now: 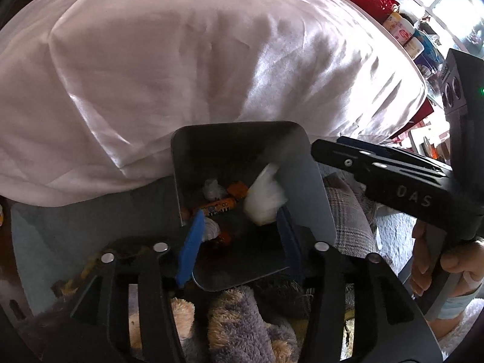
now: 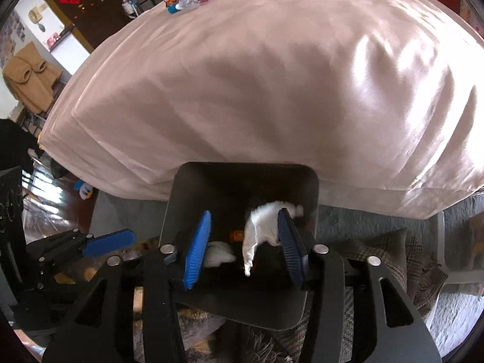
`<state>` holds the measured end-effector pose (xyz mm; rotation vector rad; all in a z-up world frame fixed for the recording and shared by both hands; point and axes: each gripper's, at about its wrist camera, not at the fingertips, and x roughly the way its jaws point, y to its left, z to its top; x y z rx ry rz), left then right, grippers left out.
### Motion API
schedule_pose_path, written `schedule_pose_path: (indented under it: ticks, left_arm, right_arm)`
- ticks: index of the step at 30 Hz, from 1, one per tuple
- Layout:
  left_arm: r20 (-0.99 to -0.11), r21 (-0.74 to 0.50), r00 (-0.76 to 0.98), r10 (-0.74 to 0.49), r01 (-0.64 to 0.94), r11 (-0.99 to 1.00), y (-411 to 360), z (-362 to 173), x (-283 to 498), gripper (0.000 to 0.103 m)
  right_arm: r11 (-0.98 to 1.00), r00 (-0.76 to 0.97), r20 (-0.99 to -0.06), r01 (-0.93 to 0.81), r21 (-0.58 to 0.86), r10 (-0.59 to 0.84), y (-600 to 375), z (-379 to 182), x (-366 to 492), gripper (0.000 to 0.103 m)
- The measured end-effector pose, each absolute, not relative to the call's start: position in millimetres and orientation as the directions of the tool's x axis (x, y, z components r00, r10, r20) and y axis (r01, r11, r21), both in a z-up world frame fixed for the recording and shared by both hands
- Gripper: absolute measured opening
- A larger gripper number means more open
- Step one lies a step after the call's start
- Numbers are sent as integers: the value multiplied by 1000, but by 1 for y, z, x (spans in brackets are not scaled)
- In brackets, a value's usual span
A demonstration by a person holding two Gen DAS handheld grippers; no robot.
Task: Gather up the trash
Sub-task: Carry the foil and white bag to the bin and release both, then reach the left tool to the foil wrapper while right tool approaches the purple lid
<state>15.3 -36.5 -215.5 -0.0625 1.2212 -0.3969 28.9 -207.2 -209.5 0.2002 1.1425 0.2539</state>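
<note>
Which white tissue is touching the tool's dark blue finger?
The long, stretched-out tissue: it lies against the dark finger of the right tool. The small round wad sits over by the bright blue finger instead.

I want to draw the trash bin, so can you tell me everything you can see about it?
The trash bin is a small, dark grey box with rounded corners and smooth walls that look like metal or plastic. It is open on top, with no lid showing. It stands on the floor right against the pink-covered bed, beside a fuzzy purple rug. Inside lie white crumpled tissues and an orange wrapper. Both grippers hang over its opening.
</note>
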Motion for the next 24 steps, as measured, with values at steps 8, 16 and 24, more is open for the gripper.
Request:
schedule_pose_path:
  ticks: [8,16,24]
  left_arm:
    - [-880,-235,348,-324,274,933,-31,-188,15,95]
    - [-847,-176,452,-280,258,950,-2,-135,27,95]
    - [-820,-87,531,-215,255,963,18,-101,66,95]
  right_arm:
    - [976,490,-844,-91,200,219,-224,-178,27,99]
    - [985,582,-795,-96,140,170,-244,-134,35,99]
    - [992,649,-750,-87,90,125,-255,-100,66,99]
